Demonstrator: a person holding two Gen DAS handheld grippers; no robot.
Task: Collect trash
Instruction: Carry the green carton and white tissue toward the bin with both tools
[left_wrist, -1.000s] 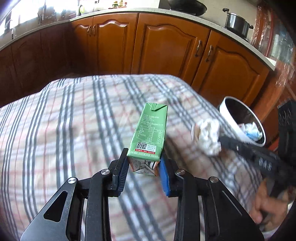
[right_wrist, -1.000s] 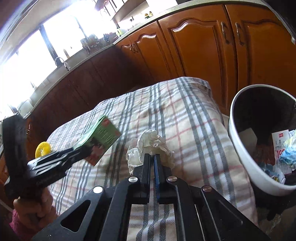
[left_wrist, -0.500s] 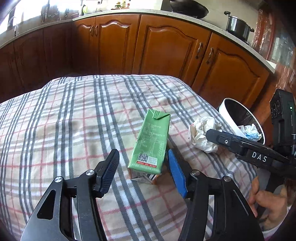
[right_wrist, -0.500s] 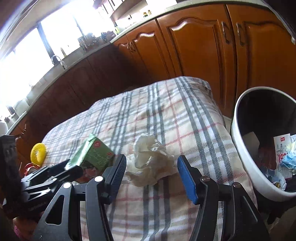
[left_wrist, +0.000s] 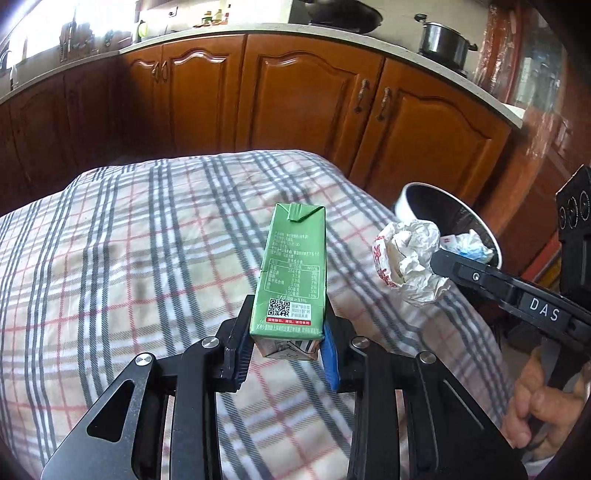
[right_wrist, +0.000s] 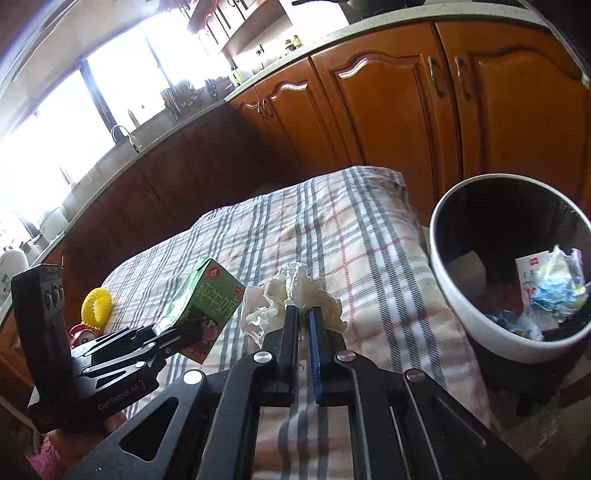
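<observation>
Brown wooden cabinets (left_wrist: 306, 99) ran behind the worktop (left_wrist: 110, 266), which carried a plaid cloth of grey and red stripes. A steel pot (left_wrist: 445, 40) stood on the counter above the cabinets, at the far right.

Your left claw (left_wrist: 286, 343) was pinching the green carton (left_wrist: 293, 273) at its lower end, one pad on each side. The carton pointed away from the camera, folded top farthest out, and it appeared to be held above the cloth; in the right wrist view it (right_wrist: 205, 301) sat tilted in that claw (right_wrist: 173, 334).

Your right claw (right_wrist: 303, 325) was pressed together on the crumpled white wrapper (right_wrist: 291, 299), with only a narrow gap between the black finger and the blue pad. In the left wrist view the wrapper (left_wrist: 410, 258) showed red print on one side and hung at the claw's (left_wrist: 437, 260) tip, near the worktop's right edge.

The white bin (right_wrist: 458, 295) stood just beyond that edge, to the right of the worktop. Paper and blue scraps (right_wrist: 554, 284) lay inside it. Neither the carton nor the wrapper was in the bin.

A yellow ring-shaped item (right_wrist: 96, 304) lay at the worktop's far left side, with a red item (right_wrist: 79, 336) just beside it; what they were I could not tell.
</observation>
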